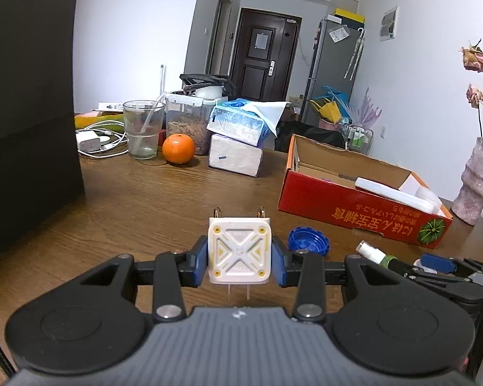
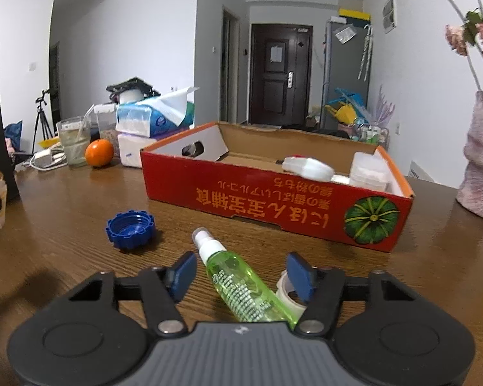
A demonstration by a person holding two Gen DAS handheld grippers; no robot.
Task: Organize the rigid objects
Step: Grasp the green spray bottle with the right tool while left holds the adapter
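Pinching the white charger (image 1: 239, 255) by its flat sides, your left gripper (image 1: 240, 255) carries it clear of the table; the red box (image 1: 354, 212) waits at two o'clock. Your right gripper (image 2: 241, 273) straddles the green spray bottle (image 2: 241, 286), jaws spread, pads not touching.
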